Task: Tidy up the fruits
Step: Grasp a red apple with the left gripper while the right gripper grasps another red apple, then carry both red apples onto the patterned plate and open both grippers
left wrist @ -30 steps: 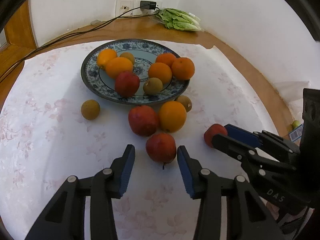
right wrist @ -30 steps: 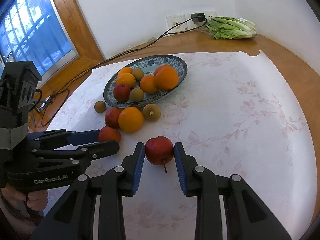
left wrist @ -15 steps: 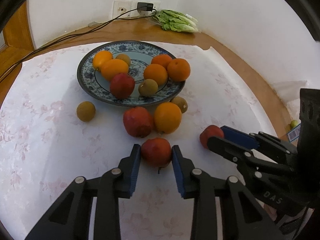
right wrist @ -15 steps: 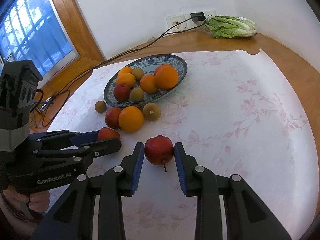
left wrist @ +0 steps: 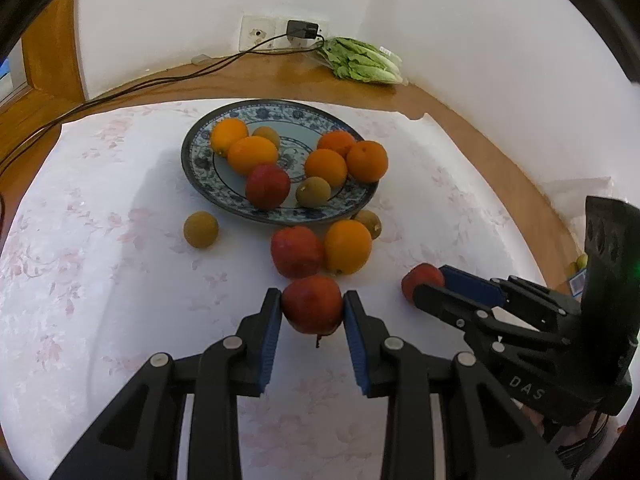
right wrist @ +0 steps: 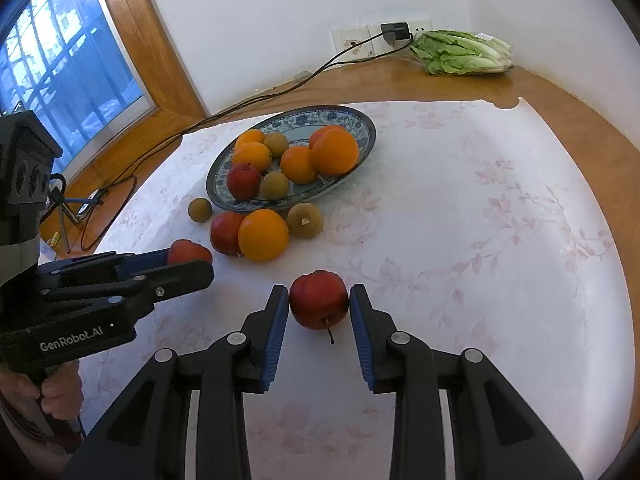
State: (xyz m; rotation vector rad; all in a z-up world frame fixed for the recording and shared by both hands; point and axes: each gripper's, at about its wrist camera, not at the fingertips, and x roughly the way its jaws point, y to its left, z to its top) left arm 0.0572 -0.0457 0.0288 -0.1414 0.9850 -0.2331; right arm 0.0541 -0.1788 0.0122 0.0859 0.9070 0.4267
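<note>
Left tool (left wrist: 312, 312) clamps red apple (left wrist: 313, 304), stem pointing toward camera.

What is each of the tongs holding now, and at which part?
Left tongs: a red apple, pinched at its two sides. Right tongs: another red apple, also held by its sides, stem toward the camera.

Glossy wood table (right wrist: 460, 80) — matt floral cover (right wrist: 480, 240), perhaps paper.

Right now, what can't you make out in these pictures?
Left wrist view: the apple in the right claw, mostly behind its finger.
Left wrist view: a small yellow-green thing past the table edge, too small, half behind that claw.
Right wrist view: the lettuce bag's label, too small to read.
</note>
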